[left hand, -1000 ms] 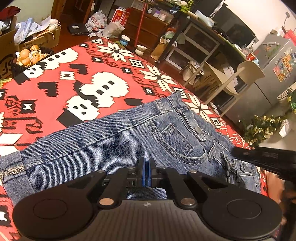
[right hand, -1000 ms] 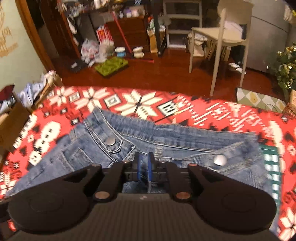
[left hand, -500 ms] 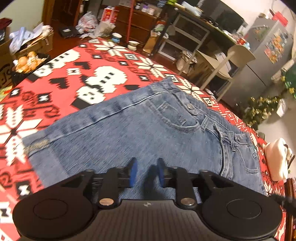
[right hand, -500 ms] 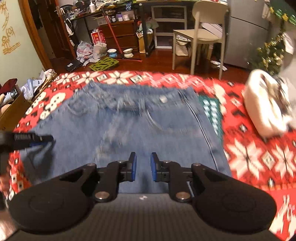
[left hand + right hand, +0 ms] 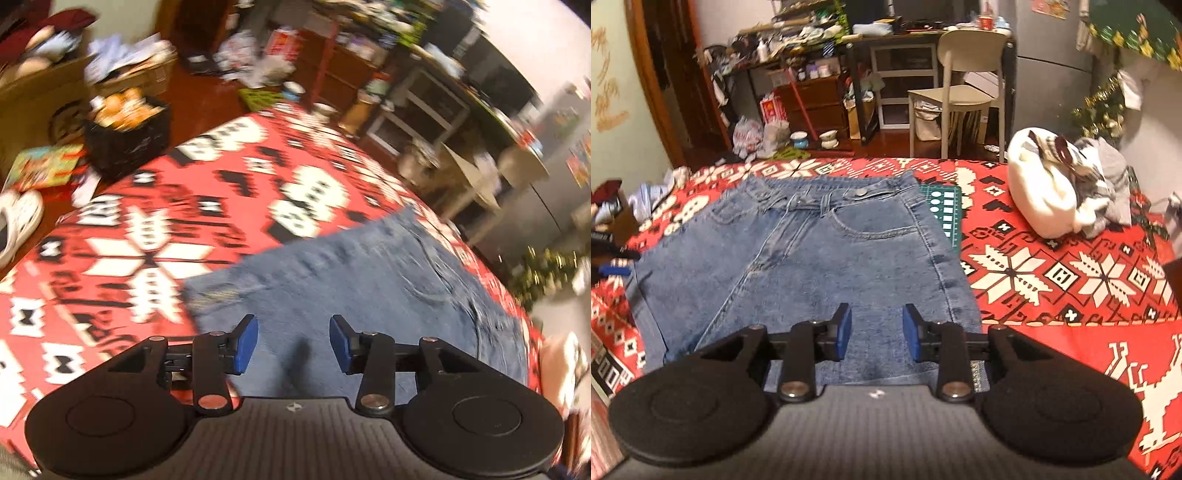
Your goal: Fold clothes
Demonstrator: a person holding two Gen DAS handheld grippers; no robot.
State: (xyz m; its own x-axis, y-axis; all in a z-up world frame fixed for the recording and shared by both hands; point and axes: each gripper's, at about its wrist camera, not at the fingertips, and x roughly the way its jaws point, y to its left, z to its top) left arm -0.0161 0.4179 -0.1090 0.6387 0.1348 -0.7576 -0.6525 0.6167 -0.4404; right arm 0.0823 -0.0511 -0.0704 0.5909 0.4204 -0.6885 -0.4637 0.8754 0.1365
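Both hand-held grippers (image 5: 293,341) (image 5: 876,334) opening, empty — jeans (image 5: 798,266) lie flat, waistband pointing away

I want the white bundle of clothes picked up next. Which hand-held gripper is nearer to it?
Right. The right hand-held gripper is over the jeans' near edge, beside the white bundle; the left hand-held gripper is at the jeans' opposite side.

Red patterned blanket (image 5: 1052,266) underneath. Beige chair (image 5: 960,96) far centre, 1 green cutting mat (image 5: 945,210) mid-right, black crate (image 5: 129,136) far left, possibly holding fruit.
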